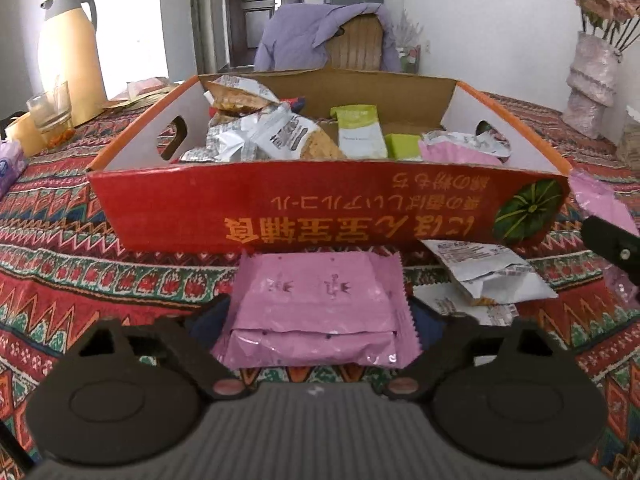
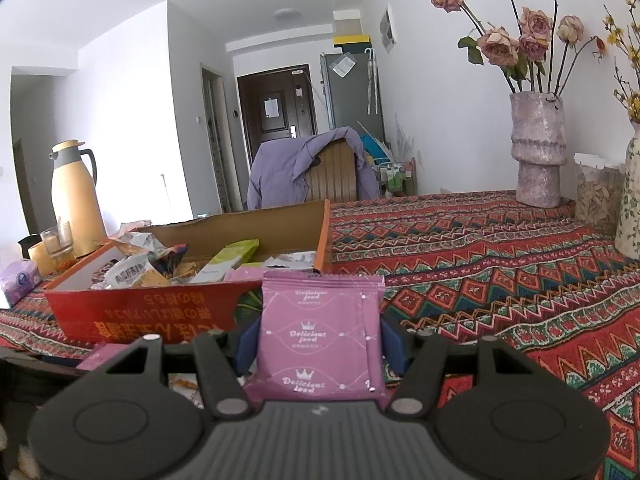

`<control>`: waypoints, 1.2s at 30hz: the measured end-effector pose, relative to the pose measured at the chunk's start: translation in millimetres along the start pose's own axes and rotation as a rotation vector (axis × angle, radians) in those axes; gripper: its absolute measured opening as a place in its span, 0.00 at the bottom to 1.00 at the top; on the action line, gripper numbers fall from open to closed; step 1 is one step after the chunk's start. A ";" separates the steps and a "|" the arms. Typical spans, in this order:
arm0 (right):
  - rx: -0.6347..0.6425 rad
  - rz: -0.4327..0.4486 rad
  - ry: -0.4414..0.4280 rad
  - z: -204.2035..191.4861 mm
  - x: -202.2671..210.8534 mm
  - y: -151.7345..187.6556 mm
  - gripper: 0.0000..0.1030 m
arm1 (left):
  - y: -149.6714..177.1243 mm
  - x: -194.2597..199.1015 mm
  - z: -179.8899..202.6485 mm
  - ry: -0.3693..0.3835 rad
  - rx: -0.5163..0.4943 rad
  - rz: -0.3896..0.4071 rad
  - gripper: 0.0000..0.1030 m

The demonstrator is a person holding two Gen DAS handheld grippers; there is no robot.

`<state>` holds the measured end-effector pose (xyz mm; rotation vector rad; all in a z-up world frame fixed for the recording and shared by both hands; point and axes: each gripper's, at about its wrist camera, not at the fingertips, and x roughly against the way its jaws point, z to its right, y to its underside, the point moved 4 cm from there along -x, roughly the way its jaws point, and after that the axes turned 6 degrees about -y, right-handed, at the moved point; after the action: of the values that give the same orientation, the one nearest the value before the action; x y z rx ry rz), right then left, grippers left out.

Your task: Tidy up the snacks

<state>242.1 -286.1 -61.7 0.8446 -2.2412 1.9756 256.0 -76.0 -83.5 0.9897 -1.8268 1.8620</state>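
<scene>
A pink snack packet [image 1: 320,300] lies flat on the patterned tablecloth, just in front of a red cardboard box [image 1: 280,208]. My left gripper [image 1: 316,320] is open around the packet, and its blue pads [image 1: 208,324] stand close to the two ends. The box holds several silver, green and pink packets [image 1: 260,132]. My right gripper [image 2: 320,344] is shut on a second pink packet [image 2: 320,312] printed "Delicious food". It holds that packet upright near the right front corner of the box [image 2: 140,312]. The right gripper's black tip [image 1: 612,248] also shows at the edge of the left wrist view.
Torn silver packets [image 1: 488,276] lie on the cloth right of the flat pink packet. A yellow thermos [image 1: 68,56], a glass [image 1: 52,108] and a tissue pack [image 1: 8,164] stand left. A vase of flowers [image 2: 538,148] and a jar [image 2: 596,196] stand right. A chair with a purple jacket [image 2: 312,168] is behind the table.
</scene>
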 end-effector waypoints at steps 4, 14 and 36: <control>0.002 -0.005 -0.001 -0.8 -0.7 0.2 0.59 | -1.3 3.2 -7.2 0.035 0.014 0.003 0.77; 0.017 -0.012 -0.005 -3.5 -2.3 1.6 0.59 | -1.5 7.5 -21.2 0.074 0.053 -0.004 0.76; 0.065 0.078 0.047 -13.2 32.1 -13.6 0.59 | -6.7 54.4 -58.1 0.162 0.102 0.105 0.76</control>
<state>216.2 -286.2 -34.9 0.7191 -2.2290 2.0895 209.2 -31.0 -37.0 0.7635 -1.7344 2.0507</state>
